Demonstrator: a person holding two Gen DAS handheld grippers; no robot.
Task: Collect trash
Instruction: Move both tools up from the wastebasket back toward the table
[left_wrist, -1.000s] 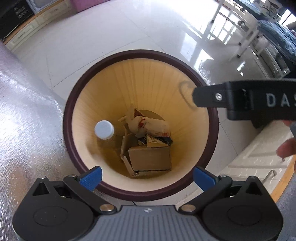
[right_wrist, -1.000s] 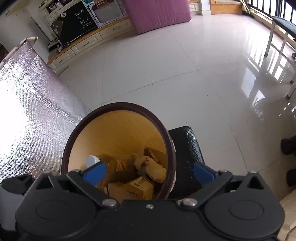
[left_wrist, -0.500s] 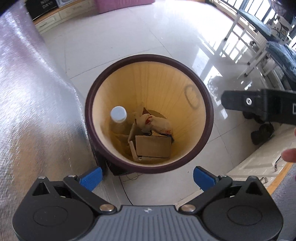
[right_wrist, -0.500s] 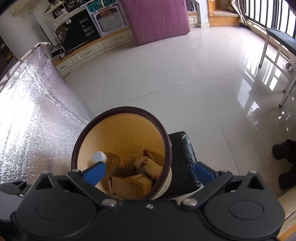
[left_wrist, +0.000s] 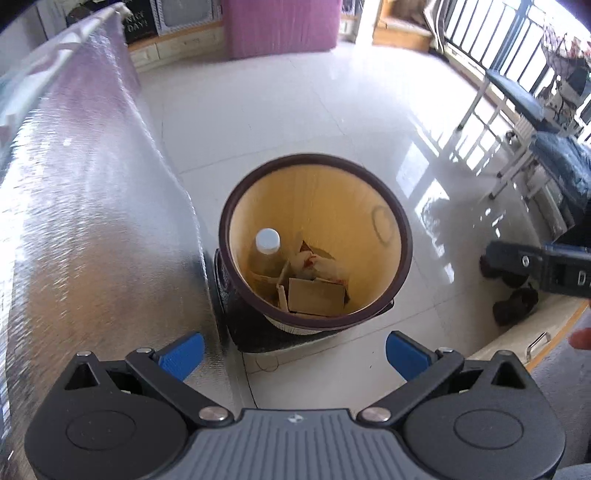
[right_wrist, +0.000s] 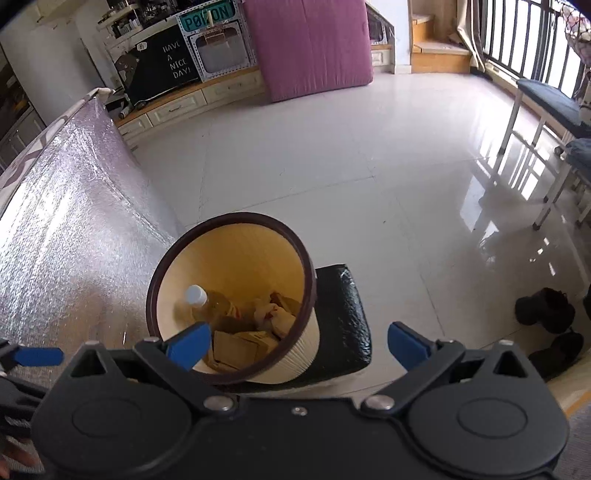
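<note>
A round waste bin (left_wrist: 391, 206) (right_wrist: 295, 254) with a dark brown rim and a yellow inside stands on the white floor. Inside lie a bottle with a white cap (left_wrist: 267, 238) (right_wrist: 195, 294), a cardboard box (left_wrist: 316, 297) (right_wrist: 232, 347) and crumpled wrappers (left_wrist: 317, 264) (right_wrist: 271, 314). My left gripper (left_wrist: 293, 350) hangs open well above and in front of the bin, nothing between its blue pads. My right gripper (right_wrist: 297, 341) is open too, empty, above the bin's near right side. Part of the right gripper shows at the right edge of the left wrist view.
A silver foil-covered surface (left_wrist: 85, 206) (right_wrist: 70, 229) rises at the left, close to the bin. A black cushion (right_wrist: 343, 325) lies under the bin. Dark shoes (right_wrist: 546, 310) sit on the floor at right. A pink mattress (right_wrist: 310, 48) and cabinets stand at the back, chairs at right.
Both grippers have pulled up and back from the bin, which now looks smaller and farther. Its contents have not moved. Both grippers stay open.
</note>
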